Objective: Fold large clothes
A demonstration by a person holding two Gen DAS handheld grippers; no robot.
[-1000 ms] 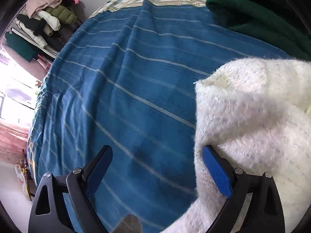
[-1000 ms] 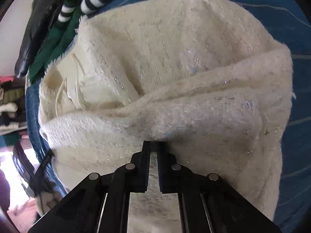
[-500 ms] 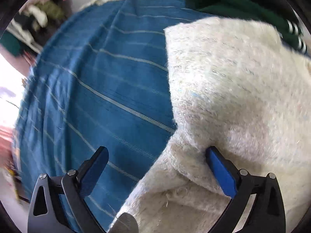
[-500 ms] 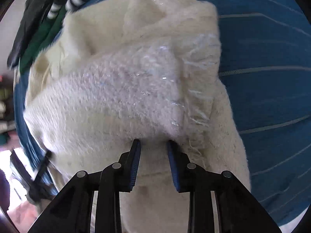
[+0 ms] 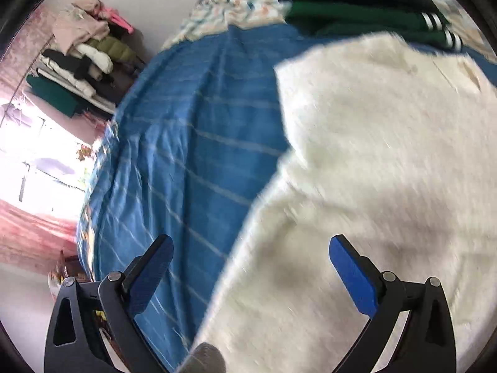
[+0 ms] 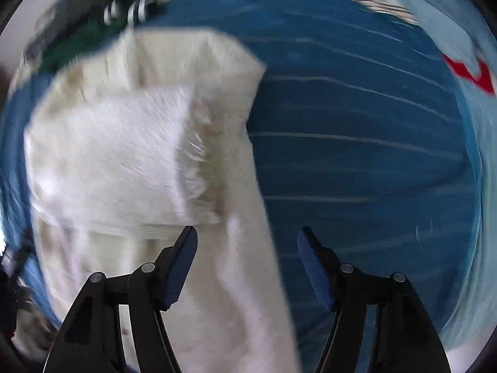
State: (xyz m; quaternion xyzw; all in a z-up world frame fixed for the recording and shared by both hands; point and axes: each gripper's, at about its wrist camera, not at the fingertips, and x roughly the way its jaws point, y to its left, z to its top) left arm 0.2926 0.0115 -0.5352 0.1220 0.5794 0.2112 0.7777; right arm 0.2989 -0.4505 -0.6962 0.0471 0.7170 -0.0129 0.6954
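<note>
Fluffy cream sweater [image 6: 130, 155] lies partly folded on the blue bedspread [image 5: 186, 161]; probably soft and floppy, best pinched at a hem corner. Left gripper [image 5: 248, 267] and right gripper [image 6: 247, 248] both gape empty.

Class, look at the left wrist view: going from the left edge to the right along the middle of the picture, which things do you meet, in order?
Bright window → stacked clothes on the shelf → blue striped bedspread → fluffy white garment.
</note>
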